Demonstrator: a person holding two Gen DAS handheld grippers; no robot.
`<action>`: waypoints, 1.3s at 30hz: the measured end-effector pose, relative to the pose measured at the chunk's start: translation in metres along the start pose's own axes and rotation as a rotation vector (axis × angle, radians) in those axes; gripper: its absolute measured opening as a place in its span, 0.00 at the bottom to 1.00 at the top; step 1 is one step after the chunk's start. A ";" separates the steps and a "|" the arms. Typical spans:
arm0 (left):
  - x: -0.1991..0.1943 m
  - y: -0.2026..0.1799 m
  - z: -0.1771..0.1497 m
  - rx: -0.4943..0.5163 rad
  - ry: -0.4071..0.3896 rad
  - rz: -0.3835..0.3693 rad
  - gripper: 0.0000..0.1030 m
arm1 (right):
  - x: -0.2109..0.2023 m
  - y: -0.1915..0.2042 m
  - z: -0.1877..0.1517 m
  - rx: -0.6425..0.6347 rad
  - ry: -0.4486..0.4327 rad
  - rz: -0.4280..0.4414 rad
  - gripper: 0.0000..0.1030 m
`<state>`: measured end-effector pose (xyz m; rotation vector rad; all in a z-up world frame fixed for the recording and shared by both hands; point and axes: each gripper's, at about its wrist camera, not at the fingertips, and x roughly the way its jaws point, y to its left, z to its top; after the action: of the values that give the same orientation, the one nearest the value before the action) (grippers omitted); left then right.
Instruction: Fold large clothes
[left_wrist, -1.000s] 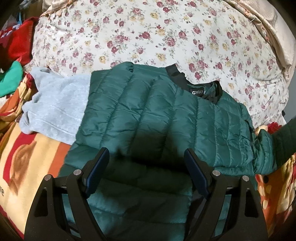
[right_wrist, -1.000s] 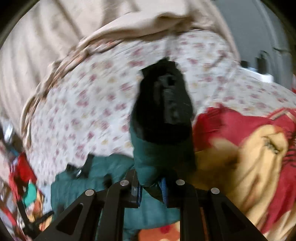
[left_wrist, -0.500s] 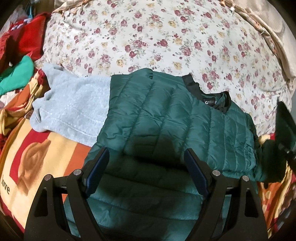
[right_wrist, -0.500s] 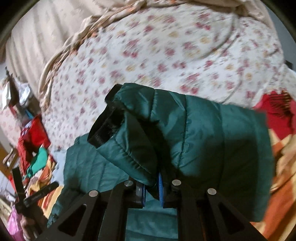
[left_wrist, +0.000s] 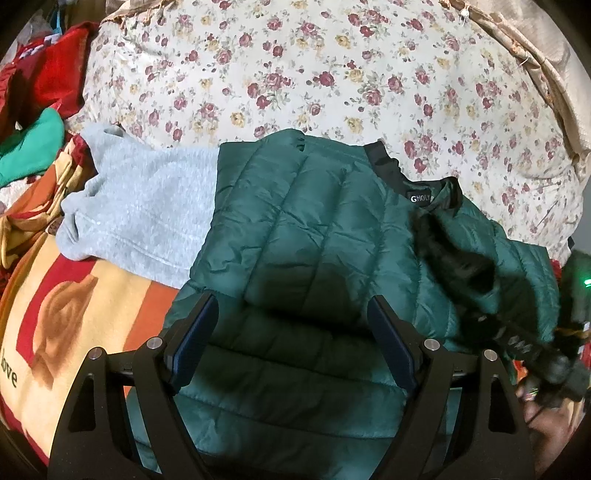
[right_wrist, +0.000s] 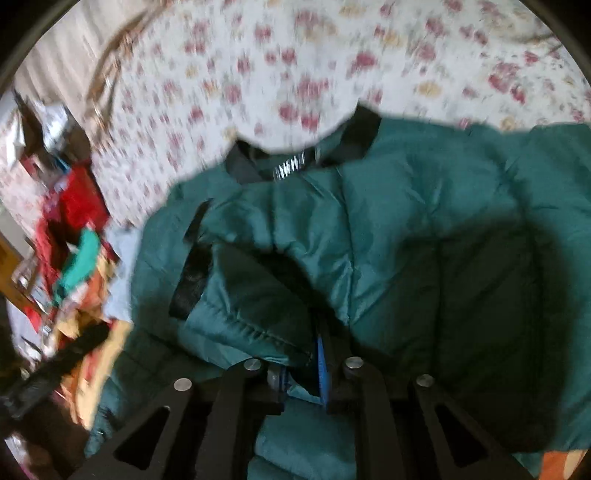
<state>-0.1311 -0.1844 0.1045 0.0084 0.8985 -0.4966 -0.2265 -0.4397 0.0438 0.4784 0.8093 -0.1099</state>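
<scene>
A dark green quilted puffer jacket (left_wrist: 303, 229) with a black collar (left_wrist: 424, 184) lies spread on the bed. My left gripper (left_wrist: 291, 336) is open and empty, held just above the jacket's lower part. My right gripper (right_wrist: 301, 373) is shut on the jacket's right sleeve (right_wrist: 255, 306), whose black cuff (right_wrist: 192, 284) hangs over the jacket's body (right_wrist: 406, 236). In the left wrist view the sleeve (left_wrist: 491, 266) lies across the jacket's right side, with the right gripper (left_wrist: 532, 343) at the far right.
A grey sweater (left_wrist: 144, 206) lies left of the jacket, partly under it. A floral quilt (left_wrist: 314, 74) covers the bed behind. An orange and red blanket (left_wrist: 59, 306) lies under the clothes. Red and green garments (left_wrist: 33, 122) are piled at the far left.
My right gripper has carried the sleeve leftward over the jacket's body. My left gripper has drifted left, still open, so the jacket sits further right in its view.
</scene>
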 end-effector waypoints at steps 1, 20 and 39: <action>0.000 0.000 0.000 -0.002 0.002 -0.004 0.80 | 0.000 0.004 -0.001 -0.023 -0.008 -0.009 0.16; 0.013 -0.078 0.002 0.045 0.033 -0.124 0.81 | -0.127 -0.028 -0.013 -0.054 -0.149 -0.046 0.68; 0.066 -0.145 -0.002 0.209 0.109 -0.068 0.26 | -0.168 -0.111 -0.031 0.107 -0.217 -0.110 0.68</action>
<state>-0.1589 -0.3396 0.0820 0.1978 0.9525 -0.6572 -0.3940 -0.5385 0.1055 0.5134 0.6187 -0.3027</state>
